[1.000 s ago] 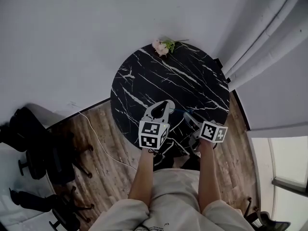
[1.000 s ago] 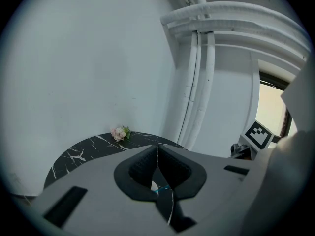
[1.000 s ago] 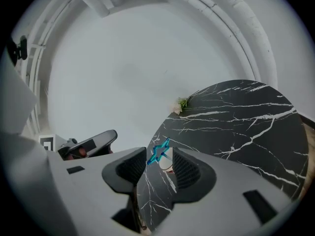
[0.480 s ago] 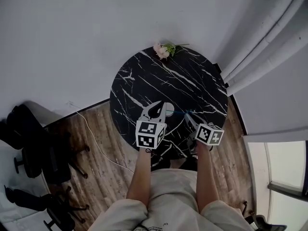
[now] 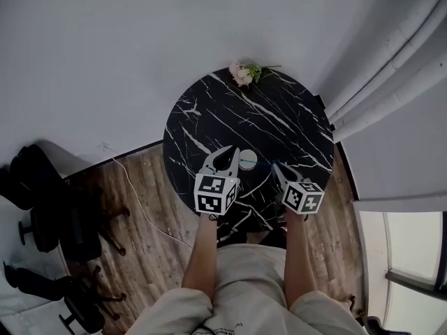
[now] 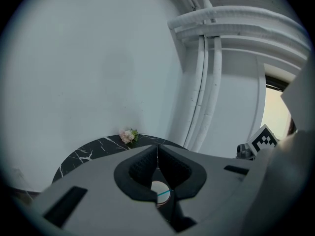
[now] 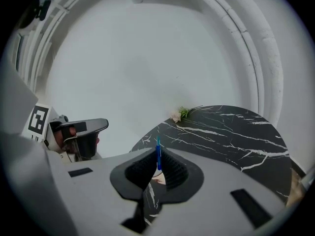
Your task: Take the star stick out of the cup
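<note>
Leaning out of the small white cup (image 5: 246, 160) toward your right side, the thin blue star stick (image 7: 158, 155) runs lengthwise up the slit of your right gripper (image 7: 157, 149), and its star end can't be made out. Those jaws have just been closing and now pinch the stick. Your left gripper (image 6: 157, 149) has its jaws together with nothing between them, the cup just beyond. Both forearms reach forward over the near edge of the round black marble tabletop (image 5: 279, 110), with the grippers tipped slightly down.
</note>
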`<state>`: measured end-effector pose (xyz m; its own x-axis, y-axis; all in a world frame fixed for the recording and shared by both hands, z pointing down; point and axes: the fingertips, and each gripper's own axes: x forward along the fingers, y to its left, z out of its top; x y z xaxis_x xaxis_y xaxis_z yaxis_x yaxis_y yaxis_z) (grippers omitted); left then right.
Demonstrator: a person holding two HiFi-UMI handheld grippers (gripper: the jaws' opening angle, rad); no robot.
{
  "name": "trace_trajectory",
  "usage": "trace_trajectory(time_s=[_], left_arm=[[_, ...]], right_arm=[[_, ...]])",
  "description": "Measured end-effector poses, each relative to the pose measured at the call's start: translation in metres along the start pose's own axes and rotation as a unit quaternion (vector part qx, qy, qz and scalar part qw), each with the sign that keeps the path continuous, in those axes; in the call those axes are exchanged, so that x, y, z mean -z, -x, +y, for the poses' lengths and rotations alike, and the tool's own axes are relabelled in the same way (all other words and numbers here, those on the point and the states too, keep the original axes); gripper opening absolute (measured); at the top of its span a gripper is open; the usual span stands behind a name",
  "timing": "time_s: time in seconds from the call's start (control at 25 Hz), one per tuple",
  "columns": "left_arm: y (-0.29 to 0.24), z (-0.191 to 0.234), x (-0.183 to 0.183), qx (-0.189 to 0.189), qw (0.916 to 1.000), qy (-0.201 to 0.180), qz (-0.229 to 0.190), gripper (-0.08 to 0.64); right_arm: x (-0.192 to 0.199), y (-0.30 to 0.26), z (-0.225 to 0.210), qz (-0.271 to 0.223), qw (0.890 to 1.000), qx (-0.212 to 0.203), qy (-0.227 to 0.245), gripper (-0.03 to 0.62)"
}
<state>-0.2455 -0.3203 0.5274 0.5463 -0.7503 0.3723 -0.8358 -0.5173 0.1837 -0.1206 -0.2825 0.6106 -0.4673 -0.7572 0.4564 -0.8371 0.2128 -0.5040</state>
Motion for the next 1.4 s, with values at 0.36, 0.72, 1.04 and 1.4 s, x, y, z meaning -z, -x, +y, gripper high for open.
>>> trace_trajectory(time_s=[0.36, 0.72, 1.04, 1.4], left_arm=[[0.0, 0.011, 0.003, -0.006, 0.9999, 0.007, 0.004, 0.025], [0.008, 0.032, 0.008, -0.025, 0.9994, 0.023, 0.002, 0.025], [0.013, 0.042, 0.006, -0.032, 0.9991, 0.028, -0.001, 0.025], [0.013, 0.036, 0.004, -0.025, 0.9994, 0.024, -0.002, 0.025]], right_arm=[[-0.012, -0.004, 0.017, -0.004, 0.999, -0.012, 0.039, 0.046], [-0.022, -0.015, 0.033, 0.01, 0.994, -0.012, 0.104, 0.046], [-0.026, -0.016, 0.046, 0.028, 0.988, -0.012, 0.153, 0.046], [-0.027, -0.005, 0.055, 0.053, 0.975, -0.01, 0.217, 0.046]])
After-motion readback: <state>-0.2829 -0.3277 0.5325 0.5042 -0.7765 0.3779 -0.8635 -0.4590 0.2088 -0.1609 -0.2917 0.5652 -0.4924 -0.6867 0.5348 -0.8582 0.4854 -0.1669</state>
